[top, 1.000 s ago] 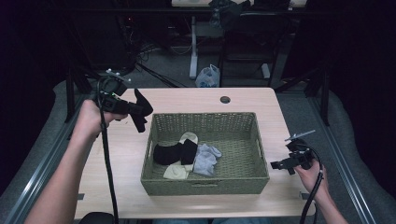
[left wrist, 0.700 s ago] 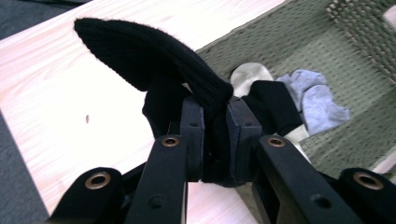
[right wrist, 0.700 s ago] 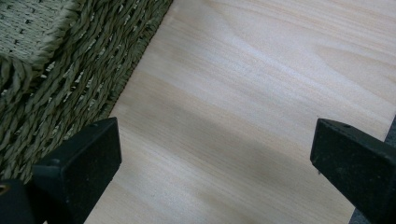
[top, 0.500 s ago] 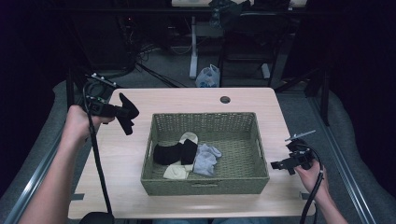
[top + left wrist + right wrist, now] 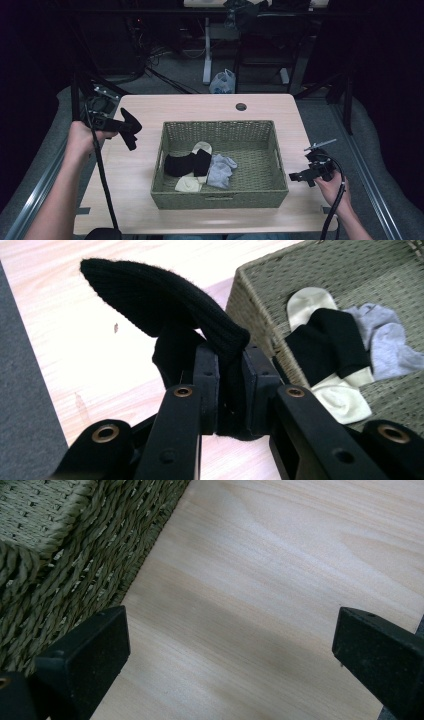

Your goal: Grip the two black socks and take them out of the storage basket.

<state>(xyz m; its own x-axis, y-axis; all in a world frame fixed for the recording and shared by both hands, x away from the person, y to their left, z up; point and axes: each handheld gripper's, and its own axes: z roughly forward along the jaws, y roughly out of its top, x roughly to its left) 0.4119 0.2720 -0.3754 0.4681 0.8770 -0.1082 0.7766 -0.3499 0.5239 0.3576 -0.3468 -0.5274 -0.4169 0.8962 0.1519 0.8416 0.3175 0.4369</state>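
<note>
High view: the left gripper hangs above the left part of the pale wooden desk, pinching a black knitted sock that blurs into the dark jaws, so its outline is hard to trace. Against a second ago, this hand has drawn back leftward and lower, farther from the green woven rectangular basket. In the basket lie a second black sock, a cream sock and a light grey sock, overlapping; their positions match the earlier picture. The right gripper sits just beside the basket's right wall, unmoved, too small here to judge its jaws.

Left gripper view: the jaws are pressed together on the black knitted sock, whose toe arches up over the desk; its lower end is hidden behind the jaws.

Right gripper view: the jaws stand spread wide over bare desk, the basket's braided wall cut off at the left.
</note>
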